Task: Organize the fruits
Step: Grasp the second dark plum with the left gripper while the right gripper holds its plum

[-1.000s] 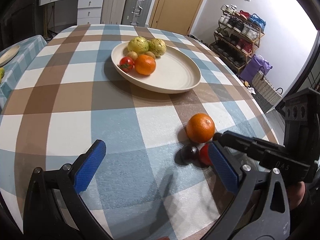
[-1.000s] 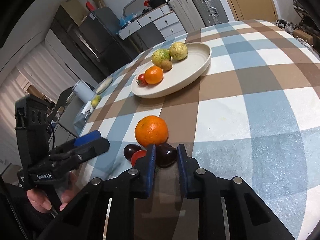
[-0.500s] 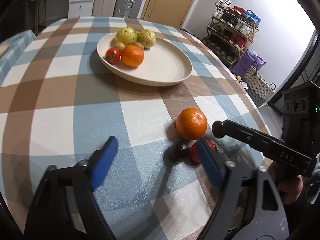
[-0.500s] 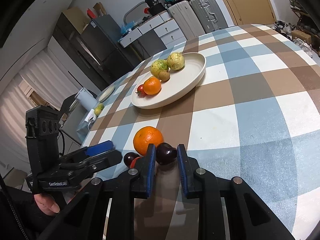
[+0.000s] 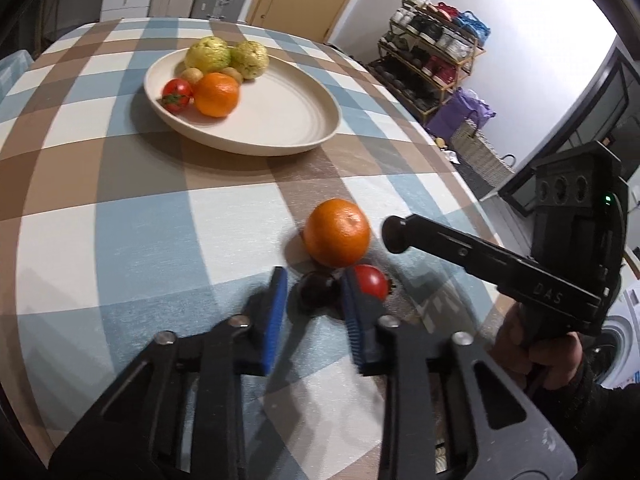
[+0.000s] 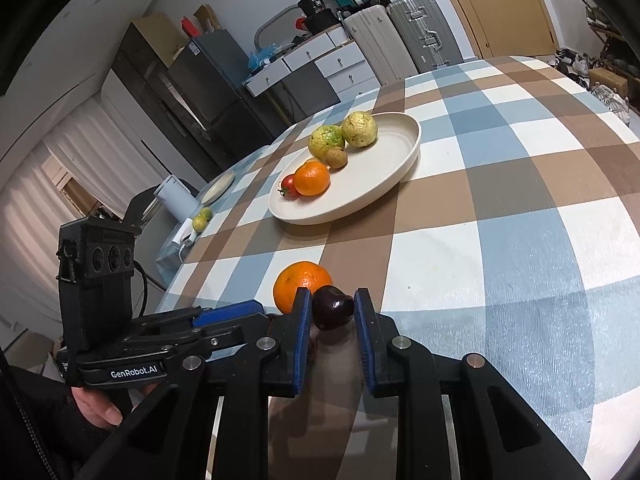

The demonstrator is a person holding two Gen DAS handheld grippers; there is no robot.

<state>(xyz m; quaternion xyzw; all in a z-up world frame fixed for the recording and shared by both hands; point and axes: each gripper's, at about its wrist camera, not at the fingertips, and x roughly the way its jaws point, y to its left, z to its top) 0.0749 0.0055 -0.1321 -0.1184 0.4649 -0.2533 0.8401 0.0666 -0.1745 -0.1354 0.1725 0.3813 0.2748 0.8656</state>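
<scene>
Nearest the left wrist camera, the left gripper (image 5: 314, 300) has just been closing, and its blue pads now sit narrow around a dark plum (image 5: 316, 294) on the checked tablecloth (image 5: 120, 240), seemingly gripping it. In the right wrist view the right gripper (image 6: 332, 308) is clamped on a second dark plum (image 6: 331, 306). A red tomato (image 5: 370, 282) lies just beside the left gripper's outer pad, and an orange (image 5: 337, 232) sits just beyond, touching or nearly touching the cluster. Farther off, the cream plate (image 5: 288, 136) holds another orange, a tomato, two small brown fruits and two yellow-green fruits. The risk, as I judge it, is crowding: lifting either plum could nudge the tomato or orange into rolling toward the table edge, the two grippers could collide, and a hard squeeze could bruise the soft fruit.
</scene>
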